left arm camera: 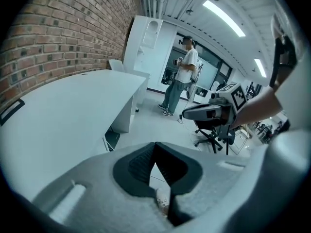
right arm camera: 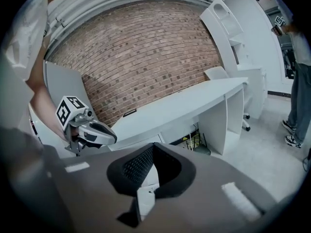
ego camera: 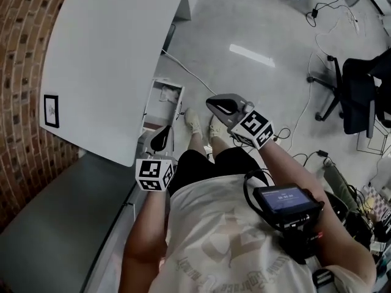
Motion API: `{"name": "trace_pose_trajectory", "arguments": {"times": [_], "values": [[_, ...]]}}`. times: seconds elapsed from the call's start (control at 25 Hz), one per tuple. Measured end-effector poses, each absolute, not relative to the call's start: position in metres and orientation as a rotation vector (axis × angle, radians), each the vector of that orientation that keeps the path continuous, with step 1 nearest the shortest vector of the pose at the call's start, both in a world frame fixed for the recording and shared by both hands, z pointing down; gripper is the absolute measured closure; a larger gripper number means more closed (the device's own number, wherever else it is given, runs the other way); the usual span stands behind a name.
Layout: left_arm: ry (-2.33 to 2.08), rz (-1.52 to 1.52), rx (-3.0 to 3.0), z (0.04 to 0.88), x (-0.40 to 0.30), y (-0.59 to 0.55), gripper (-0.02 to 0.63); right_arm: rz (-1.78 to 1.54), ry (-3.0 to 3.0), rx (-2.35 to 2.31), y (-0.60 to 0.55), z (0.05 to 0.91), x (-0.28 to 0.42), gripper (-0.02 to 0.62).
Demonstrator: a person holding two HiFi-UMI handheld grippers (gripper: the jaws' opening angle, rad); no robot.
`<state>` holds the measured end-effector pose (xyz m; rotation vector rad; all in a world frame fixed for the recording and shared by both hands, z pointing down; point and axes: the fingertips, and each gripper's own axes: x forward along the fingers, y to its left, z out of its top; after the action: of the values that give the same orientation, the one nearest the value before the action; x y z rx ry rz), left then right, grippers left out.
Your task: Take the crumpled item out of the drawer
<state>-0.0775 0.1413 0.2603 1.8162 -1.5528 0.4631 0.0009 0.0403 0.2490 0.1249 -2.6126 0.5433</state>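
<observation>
Below the white desk (ego camera: 110, 54) a white drawer (ego camera: 154, 112) stands pulled out. Something pale and crumpled (ego camera: 167, 94) lies at its far end, its detail too small to make out. My left gripper (ego camera: 160, 140) hovers just above the drawer's near end with its jaws shut and nothing between them. My right gripper (ego camera: 221, 105) hangs to the right of the drawer, above the person's shoes (ego camera: 201, 124), also shut and empty. In the left gripper view the right gripper (left arm camera: 204, 111) shows across the room. In the right gripper view the left gripper (right arm camera: 95, 132) shows before the brick wall.
A black office chair (ego camera: 357, 93) and loose cables (ego camera: 330, 23) occupy the floor to the right. Brick wall (ego camera: 21, 72) runs behind the desk. Another person (left arm camera: 184, 76) stands far off by white shelving. A device (ego camera: 284, 200) hangs on the wearer's chest.
</observation>
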Motion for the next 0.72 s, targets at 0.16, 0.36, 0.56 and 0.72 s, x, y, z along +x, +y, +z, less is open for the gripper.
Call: {"name": "trace_pose_trajectory", "arguments": {"times": [0.16,0.36,0.56,0.72], "values": [[-1.539,0.469,1.787,0.283,-0.089,0.138,0.603,0.548,-2.610,0.131,0.035,0.262,-0.009,0.588],[-1.530,0.458,1.747,0.310,-0.090,0.133,0.603,0.566,-2.595,0.146,0.030,0.285,-0.012,0.588],[-1.535,0.455,1.703,0.337,-0.088,0.131,0.603,0.588,-2.576,0.139,0.032,0.309,-0.014,0.588],[-1.534,0.464,1.678,0.361,-0.087,0.131,0.603,0.590,-2.565,0.126,0.035,0.330,-0.016,0.588]]}}
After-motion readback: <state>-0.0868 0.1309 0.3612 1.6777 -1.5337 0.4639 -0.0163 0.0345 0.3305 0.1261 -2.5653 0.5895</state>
